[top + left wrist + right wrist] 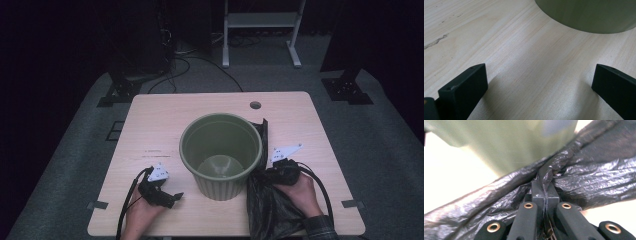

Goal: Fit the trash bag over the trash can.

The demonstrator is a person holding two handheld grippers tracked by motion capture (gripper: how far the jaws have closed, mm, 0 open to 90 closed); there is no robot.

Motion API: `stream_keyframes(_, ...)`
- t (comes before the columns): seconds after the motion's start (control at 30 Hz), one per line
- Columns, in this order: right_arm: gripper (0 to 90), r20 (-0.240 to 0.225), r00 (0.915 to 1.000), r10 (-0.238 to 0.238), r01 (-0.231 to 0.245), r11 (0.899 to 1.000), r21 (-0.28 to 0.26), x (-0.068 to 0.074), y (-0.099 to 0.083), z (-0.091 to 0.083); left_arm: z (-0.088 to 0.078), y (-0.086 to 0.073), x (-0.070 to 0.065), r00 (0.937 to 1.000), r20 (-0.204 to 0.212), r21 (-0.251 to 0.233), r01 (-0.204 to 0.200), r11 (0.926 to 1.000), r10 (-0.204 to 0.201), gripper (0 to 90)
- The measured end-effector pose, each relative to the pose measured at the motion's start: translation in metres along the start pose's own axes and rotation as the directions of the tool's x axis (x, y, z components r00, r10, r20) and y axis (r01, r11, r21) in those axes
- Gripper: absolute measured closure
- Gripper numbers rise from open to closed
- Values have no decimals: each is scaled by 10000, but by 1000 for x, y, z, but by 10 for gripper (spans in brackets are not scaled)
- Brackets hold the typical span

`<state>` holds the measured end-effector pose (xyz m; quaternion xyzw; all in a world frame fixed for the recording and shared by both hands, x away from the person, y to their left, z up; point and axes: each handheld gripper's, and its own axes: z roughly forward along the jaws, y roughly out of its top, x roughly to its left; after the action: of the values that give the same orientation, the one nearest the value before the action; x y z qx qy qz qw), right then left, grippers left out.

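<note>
Lining stage: the right hand-held gripper had its jaws pinching a fold of the crinkled black plastic bin bag; judging by this, the bag was gripped but not yet inside the round olive-green plastic bin.
Bag place: draped on the pale wooden worktop, touching the bin's right side.
Left hand-held gripper: spread, nothing between, near the bin's base.
Room: bare worktop left and behind; bag reached the front edge.
</note>
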<state>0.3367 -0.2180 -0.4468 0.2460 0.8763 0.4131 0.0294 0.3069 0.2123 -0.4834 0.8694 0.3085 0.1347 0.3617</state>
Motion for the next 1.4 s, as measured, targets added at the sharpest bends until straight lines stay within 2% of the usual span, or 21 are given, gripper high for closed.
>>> stream_keyframes(0.13, 892, -558, 9980, -283, 262, 9989, -378, 9, 7, -15, 0, 0, 0, 10000, -1, 2, 0, 10000, 0, 0)
stream_keyframes(0.27, 892, -824, 9950, -569, 518, 9966, -636, 15, 14, -26, 0, 0, 0, 10000, 1, 3, -5, 10000, 5, 0)
stream_keyframes(0.6, 891, -1518, 9789, -1370, 1203, 9862, -1137, 33, 32, -51, 0, 0, 0, 10000, -1, -3, 0, 10000, 0, 0)
stream_keyframes(0.77, 891, -2009, 9640, -1741, 1420, 9762, -1641, 40, 40, -68, 0, 0, 0, 10000, 1, 17, -3, 10000, 3, 0)
stream_keyframes(0.93, 891, -2509, 9417, -2243, 1721, 9616, -2138, 47, 53, -86, 0, 0, 0, 10000, 1, 14, -3, 10000, 3, 0)
stream_keyframes(1.03, 890, -2616, 9317, -2520, 1914, 9527, -2360, 52, 62, -95, 0, 0, 0, 10000, 0, -3, -3, 10000, 3, 0)
stream_keyframes(1.17, 889, -2603, 9283, -2654, 1997, 9466, -2531, 54, 74, -104, 0, 0, 0, 10000, -1, -2, -1, 10000, 1, 0)
stream_keyframes(1.4, 888, -2518, 9234, -2897, 2233, 9390, -2615, 60, 97, -108, 0, 0, 0, 10000, 1, -3, 0, 10000, 0, 0)
